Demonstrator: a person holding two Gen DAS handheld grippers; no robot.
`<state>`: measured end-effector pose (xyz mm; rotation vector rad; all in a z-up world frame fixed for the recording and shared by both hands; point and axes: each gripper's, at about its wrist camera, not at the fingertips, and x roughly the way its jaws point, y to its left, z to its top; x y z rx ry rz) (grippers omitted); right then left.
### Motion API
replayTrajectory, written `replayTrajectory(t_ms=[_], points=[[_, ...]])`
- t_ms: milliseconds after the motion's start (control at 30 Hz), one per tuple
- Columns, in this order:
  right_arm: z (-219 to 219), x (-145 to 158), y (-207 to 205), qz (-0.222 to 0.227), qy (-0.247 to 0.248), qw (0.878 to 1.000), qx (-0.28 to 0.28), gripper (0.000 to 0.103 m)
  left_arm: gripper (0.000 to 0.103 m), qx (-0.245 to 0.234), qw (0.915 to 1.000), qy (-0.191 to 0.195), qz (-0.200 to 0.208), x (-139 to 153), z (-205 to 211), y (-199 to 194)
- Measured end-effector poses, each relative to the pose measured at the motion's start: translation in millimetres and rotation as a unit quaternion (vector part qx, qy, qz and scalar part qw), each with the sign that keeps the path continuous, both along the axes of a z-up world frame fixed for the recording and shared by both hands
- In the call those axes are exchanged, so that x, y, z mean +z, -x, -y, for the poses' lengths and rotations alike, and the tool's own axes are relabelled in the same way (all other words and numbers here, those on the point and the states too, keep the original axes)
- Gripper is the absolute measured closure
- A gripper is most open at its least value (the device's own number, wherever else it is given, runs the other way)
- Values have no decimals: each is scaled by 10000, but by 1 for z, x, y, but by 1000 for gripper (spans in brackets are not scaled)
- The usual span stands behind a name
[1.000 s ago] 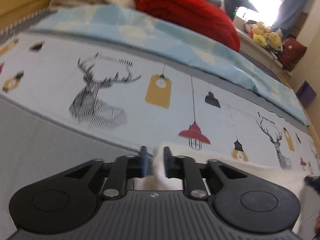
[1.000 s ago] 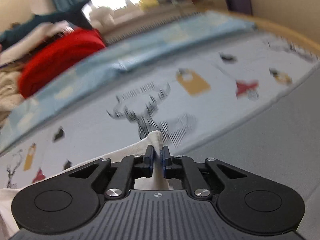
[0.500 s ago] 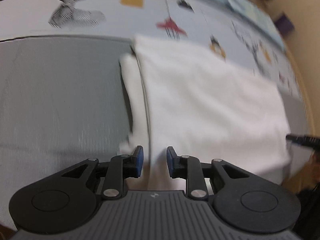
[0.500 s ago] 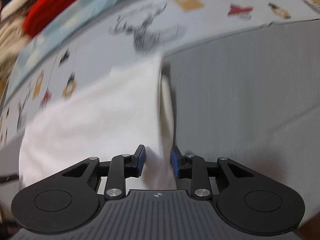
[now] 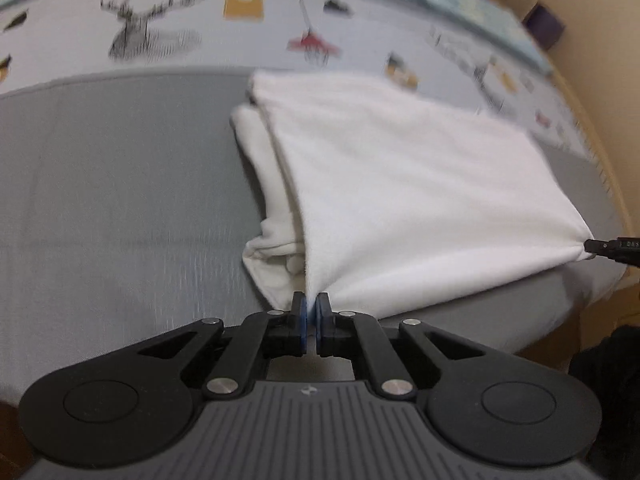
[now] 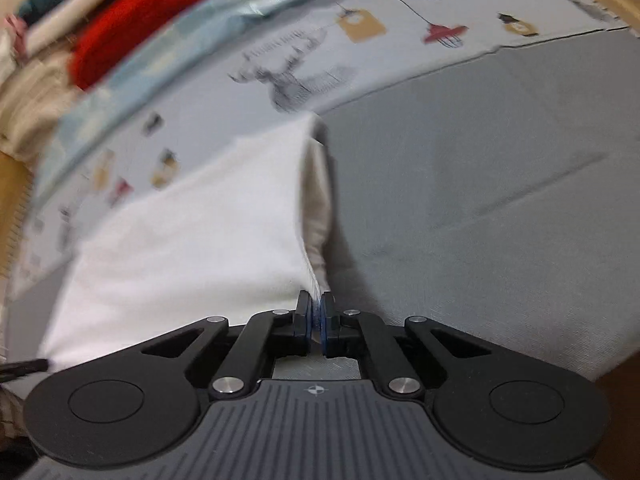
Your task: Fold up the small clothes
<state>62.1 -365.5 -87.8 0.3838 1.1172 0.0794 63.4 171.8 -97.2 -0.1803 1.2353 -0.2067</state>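
A white garment (image 5: pixel 400 184) lies folded on the grey bed cover (image 5: pixel 120 184), its far edge at the printed sheet. My left gripper (image 5: pixel 311 309) is shut on its near left corner, with a sleeve bunched to the left of the fingers. In the right wrist view the same white garment (image 6: pixel 192 240) fills the left half. My right gripper (image 6: pixel 316 310) is shut on its near right corner; it also shows in the left wrist view (image 5: pixel 592 247) as a dark tip at the right edge.
A pale printed sheet with deer and lamps (image 5: pixel 248 28) lies beyond the garment. A red cushion (image 6: pixel 136 28) and piled light bedding (image 6: pixel 36 92) sit at the far side. The bed's wooden edge (image 5: pixel 592 92) runs along the right.
Both grippers opened and let go at the far edge, drew back to the near edge of the folded garment, and have now shut on its two near corners.
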Motion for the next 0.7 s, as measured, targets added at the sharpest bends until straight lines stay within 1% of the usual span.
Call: replayTrajectory(t_ms=[67,100,133,167,200,267,300,333,367,433,533,600,667,700], points=[[-11,-27,-5,-564,294,9979,123,99,96,-67,9994,-170,-282,-13,2,-1],[-20,-42,-7,-911,500,9942,285,98,96,-50,9989,-232,-395,-18,2,-3],[-26,-49,-9,-1068,734,9907,403,95,96,-9,9990,-207,-384,-19,-1,-4],[-30,-52,-9,-1057,945,9889,455,91,94,78,9995,-122,-283,-16,-5,-4],[-31,-50,-9,-965,1002,9894,426,88,92,223,9997,-21,-102,-10,-11,-5],[-29,-38,-9,-532,937,9938,280,86,91,478,9984,248,184,-2,-21,-9],[-27,-31,-10,-294,892,9954,187,81,91,612,9967,449,283,1,-26,-12],[-25,-25,-11,-86,828,9965,92,77,91,698,9955,561,319,2,-26,-13],[-23,-23,-14,18,740,9972,34,76,91,754,9947,620,337,2,-28,-18],[-19,-27,-24,47,523,9986,-62,76,91,729,9949,599,347,1,-21,-25],[-20,-37,-37,-60,332,9994,-46,76,90,565,9966,522,290,-3,-8,-35],[-23,-42,-42,-128,333,9994,35,76,88,526,9976,388,208,-10,0,-44],[-28,-45,-44,-219,307,9991,184,100,88,515,9983,251,66,-18,2,-47],[-30,-45,-44,-230,278,9991,238,100,95,512,9985,206,18,-23,1,-47]])
